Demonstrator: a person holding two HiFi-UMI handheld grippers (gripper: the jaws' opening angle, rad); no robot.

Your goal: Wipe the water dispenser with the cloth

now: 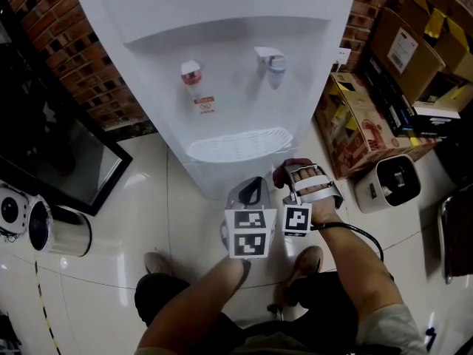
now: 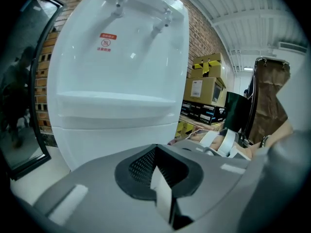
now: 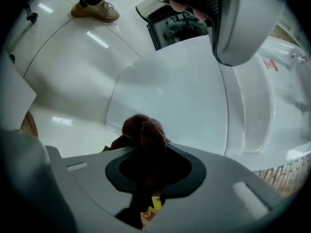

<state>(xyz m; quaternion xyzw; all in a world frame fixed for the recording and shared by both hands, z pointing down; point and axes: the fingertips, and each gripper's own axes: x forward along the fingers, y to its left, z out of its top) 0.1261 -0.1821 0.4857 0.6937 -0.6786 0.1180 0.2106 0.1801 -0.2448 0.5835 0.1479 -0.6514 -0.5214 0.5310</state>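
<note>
1. One water dispenser with a red tap and a blue tap; one brown cloth; two grippers.
2. The right gripper clamps the bunched cloth near the dispenser's lower front.
3. The left gripper is closed and empty.

Water dispenser ahead, boxes to its right

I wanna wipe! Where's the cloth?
In the right gripper view, the brown terry cloth is pinched in the right claw, near the lower front of the white plastic water dispenser.
</note>
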